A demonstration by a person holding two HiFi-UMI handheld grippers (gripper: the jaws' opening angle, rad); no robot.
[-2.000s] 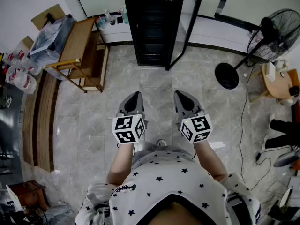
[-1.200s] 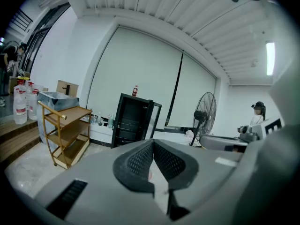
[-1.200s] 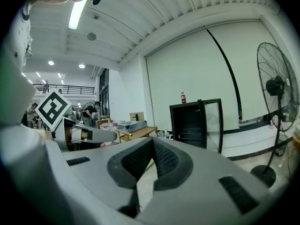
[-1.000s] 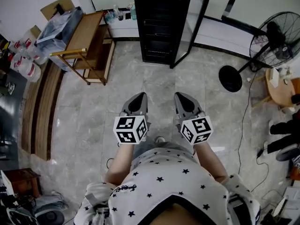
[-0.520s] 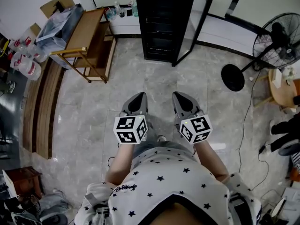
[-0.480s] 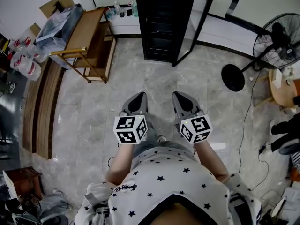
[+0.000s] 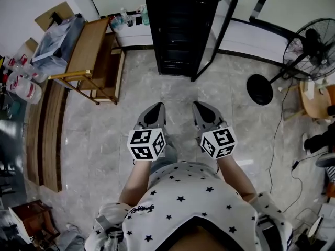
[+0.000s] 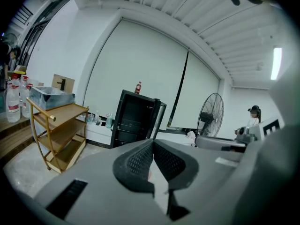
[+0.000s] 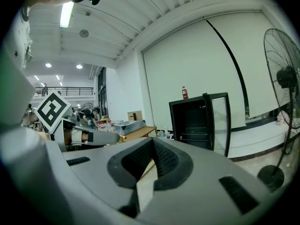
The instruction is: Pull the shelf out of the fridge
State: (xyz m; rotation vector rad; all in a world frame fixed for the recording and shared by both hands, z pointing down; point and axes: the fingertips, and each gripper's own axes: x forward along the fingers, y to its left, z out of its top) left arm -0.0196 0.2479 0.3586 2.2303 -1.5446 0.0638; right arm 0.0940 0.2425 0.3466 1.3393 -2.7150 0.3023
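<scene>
— Left gripper (image 7: 155, 109) and right gripper (image 7: 199, 107)?
— Both closed, empty, unchanged. Shelf (image 8: 127, 130) sits inside fridge (image 7: 175, 14) at floor's (image 7: 104, 140) far edge. Only gripper views show the bottle (image 8: 138, 87) on top.

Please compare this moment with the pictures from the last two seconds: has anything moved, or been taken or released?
Nothing was taken or released. Only the head view swayed slightly sideways. The left gripper and the right gripper stay shut and empty, side by side, well short of the fridge, whose door remains open.
</scene>
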